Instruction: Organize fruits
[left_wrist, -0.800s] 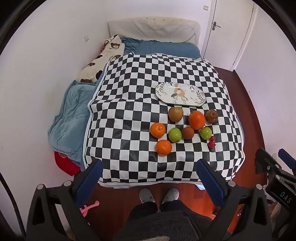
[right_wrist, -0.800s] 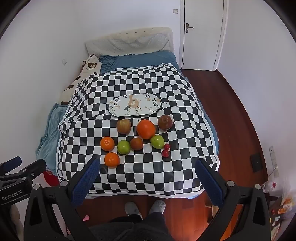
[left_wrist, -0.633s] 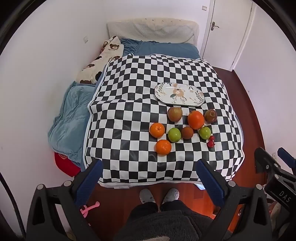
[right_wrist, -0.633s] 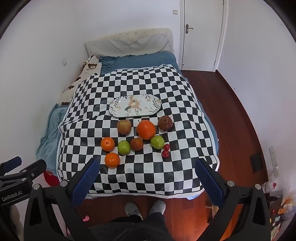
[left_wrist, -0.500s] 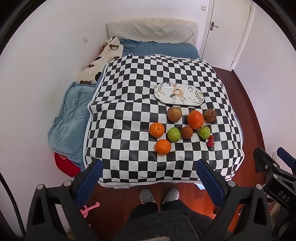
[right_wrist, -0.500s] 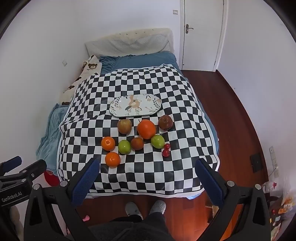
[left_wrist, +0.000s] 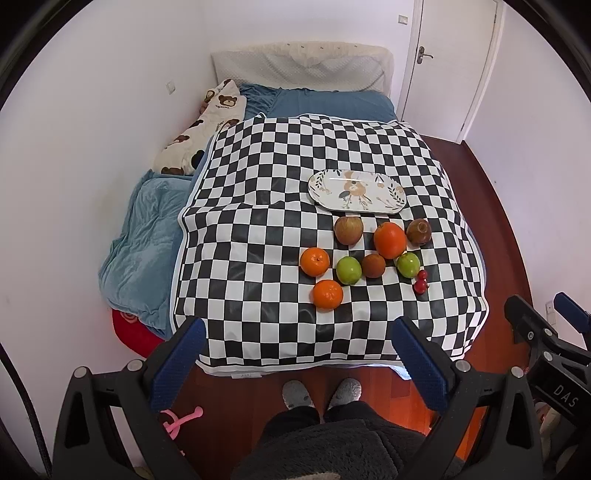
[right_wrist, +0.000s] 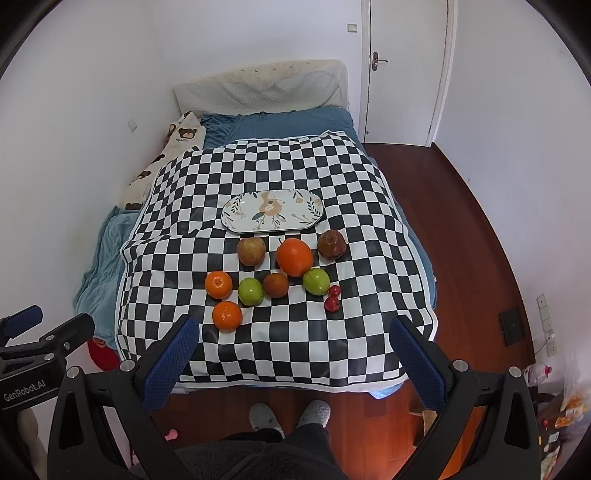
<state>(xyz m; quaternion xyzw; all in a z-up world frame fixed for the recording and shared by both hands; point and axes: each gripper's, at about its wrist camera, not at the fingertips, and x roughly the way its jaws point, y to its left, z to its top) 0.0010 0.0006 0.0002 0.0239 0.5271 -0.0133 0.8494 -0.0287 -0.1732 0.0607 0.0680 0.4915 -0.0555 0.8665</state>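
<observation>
Little has moved since the earlier frames: only a slight drift of both views is seen, and the fruits lie as before. Both the left gripper and the right gripper are held above the near bed edge, jaws spread wide with nothing between them. On the checkered cloth, the large orange, apples and tangerines are clustered just near of the empty oval floral plate.

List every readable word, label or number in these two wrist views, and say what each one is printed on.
"GenRobot.AI": white lettering on the black body of the left gripper, seen at the right wrist view's left edge.
"DAS": white lettering, cut off, on the black body of the right gripper.
Small print on the cream bear-patterned pillow: too small to read.
</observation>
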